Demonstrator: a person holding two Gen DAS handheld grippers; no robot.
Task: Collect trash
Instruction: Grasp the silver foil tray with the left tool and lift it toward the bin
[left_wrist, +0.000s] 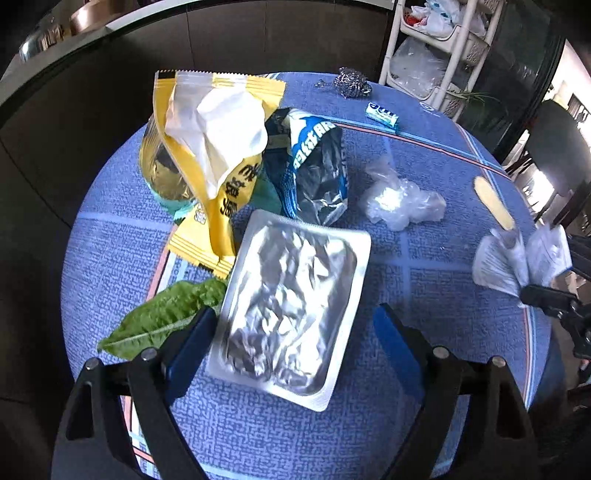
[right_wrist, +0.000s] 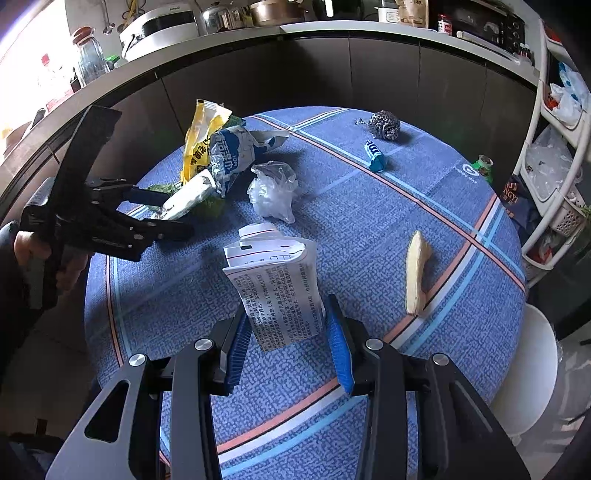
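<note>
Folded printed paper leaflet (right_wrist: 275, 284) is clamped by right gripper (right_wrist: 290, 341) above round blue-checked tablecloth (right_wrist: 369, 229). Left gripper (left_wrist: 291, 343), jaws apart, straddles crinkled silver foil tray (left_wrist: 291, 299) lying on cloth; rims should be squeezed gently, w/o crushing.

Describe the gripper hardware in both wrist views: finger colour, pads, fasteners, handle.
Both are alike: the left gripper and right gripper have matte black angular fingers with cut-out slots and round silver pivot fasteners. Blue pads line the inner faces; on the right gripper they look ribbed. From the right wrist view, the left gripper shows a black linkage body and a tall black plate above its handle. No cables or sleeves are discernible.
</note>
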